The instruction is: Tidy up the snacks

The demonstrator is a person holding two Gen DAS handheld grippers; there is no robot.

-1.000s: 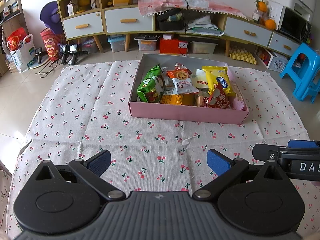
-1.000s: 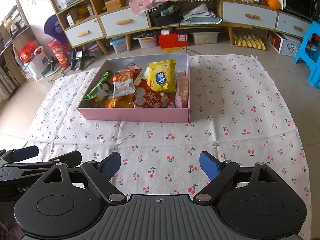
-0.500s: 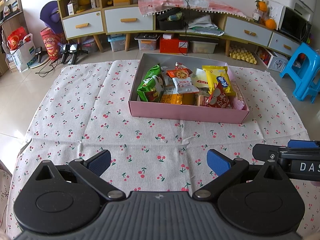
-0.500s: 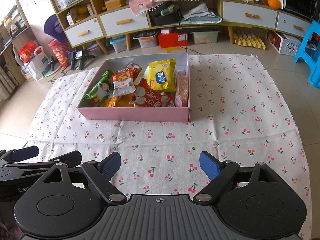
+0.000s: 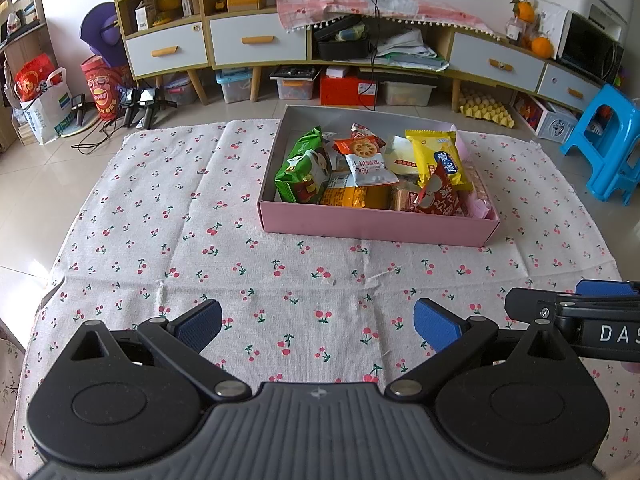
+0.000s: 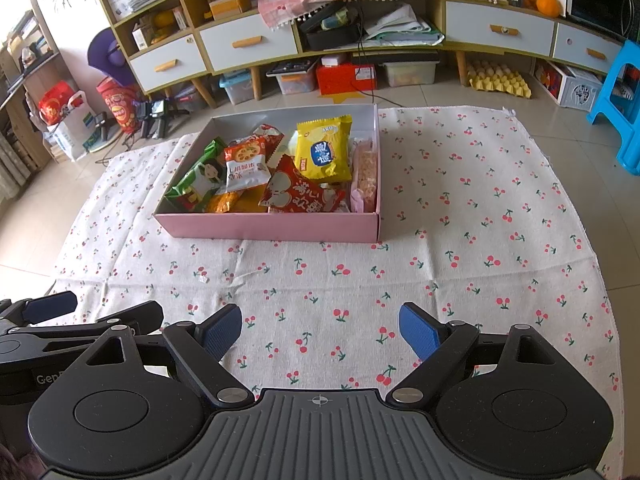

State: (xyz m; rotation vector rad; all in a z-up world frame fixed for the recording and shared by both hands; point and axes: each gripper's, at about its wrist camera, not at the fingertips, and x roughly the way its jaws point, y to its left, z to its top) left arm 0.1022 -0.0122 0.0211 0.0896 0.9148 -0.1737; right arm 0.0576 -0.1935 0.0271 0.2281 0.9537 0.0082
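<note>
Snacks [image 5: 372, 168] lie piled in pink box [image 5: 376, 229], upper centre of frame (on cherry-print cloth [image 5: 168, 240]). Left gripper [image 5: 318, 326] and right gripper [image 6: 320, 330] both spread, empty.

Tiled floor [image 5: 48, 184], long drawered sideboard [image 5: 256, 40]

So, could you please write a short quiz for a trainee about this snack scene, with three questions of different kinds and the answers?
1. True or false: the left gripper is shut on a snack.
2. Multiple choice: where does the yellow packet lie? A) on the cherry-print cloth; B) in the pink box; C) between the fingers of the right gripper.
3. Fill in: the snack at the box's left end is the ____ packet.

Key: 1 false, both grippers are open and empty; 2 B; 3 green.
</note>
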